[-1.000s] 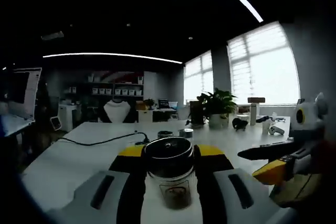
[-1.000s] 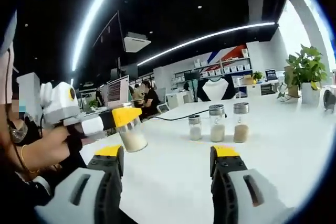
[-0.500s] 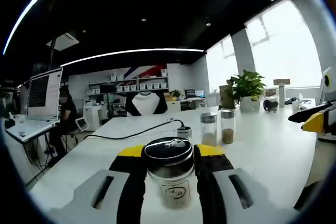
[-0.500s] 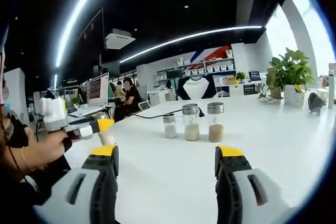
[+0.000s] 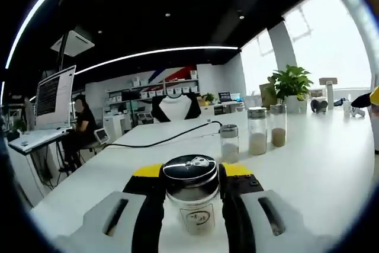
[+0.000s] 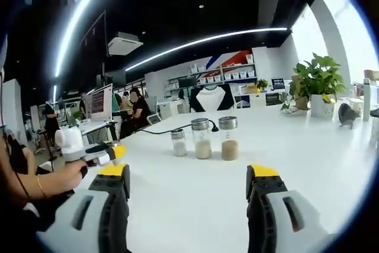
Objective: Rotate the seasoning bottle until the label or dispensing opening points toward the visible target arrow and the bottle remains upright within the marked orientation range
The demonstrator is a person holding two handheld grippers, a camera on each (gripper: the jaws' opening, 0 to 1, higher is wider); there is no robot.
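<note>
My left gripper (image 5: 191,189) is shut on a glass seasoning bottle (image 5: 190,197) with a black metal lid and a pale label, held upright between the yellow-tipped jaws. Three more seasoning bottles (image 5: 257,132) stand in a row on the white table (image 5: 320,164), ahead and to the right. In the right gripper view my right gripper (image 6: 188,179) is open with nothing between its jaws. The same three bottles (image 6: 202,140) stand beyond it. The left gripper (image 6: 106,153) appears at the left edge of that view, held by a hand (image 6: 56,177).
A black cable (image 5: 166,140) runs across the table behind the bottles. A potted plant (image 6: 317,84) and small items sit at the far right end. A person sits at a monitor (image 5: 54,96) to the left. Shelves line the back wall.
The left gripper has swung left with the bottle, so the three bottles came into its view. In the right gripper view the left gripper has drawn back toward the left edge.
</note>
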